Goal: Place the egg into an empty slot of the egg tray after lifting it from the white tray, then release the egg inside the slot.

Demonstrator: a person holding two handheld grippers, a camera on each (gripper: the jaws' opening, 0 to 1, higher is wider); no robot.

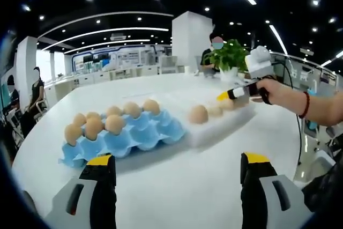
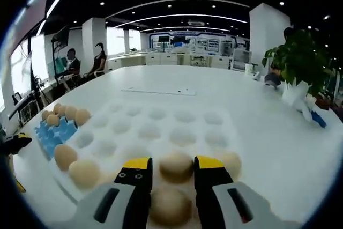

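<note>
Beige, smooth egg [image 2: 176, 166] sits in a dimple at the near edge of the white moulded plastic tray [image 2: 161, 116], between the yellow-tipped jaws of the right hand-held gripper [image 2: 172, 164], which look spread beside it, not yet pinching. Closing gently around its widest part should avoid cracking or slipping. Free slots wait in the blue moulded egg tray [image 1: 140, 135] on the white round worktop [image 1: 187, 186]. The left hand-held gripper [image 1: 177, 164] hangs spread, holding nothing.

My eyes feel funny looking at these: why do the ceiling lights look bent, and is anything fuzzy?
In both views the fisheye lens curves the ceiling light strips. In the right gripper view, the egg between the jaws looks soft and blurry; in the left gripper view, the blue egg tray looks a little sharper.
</note>
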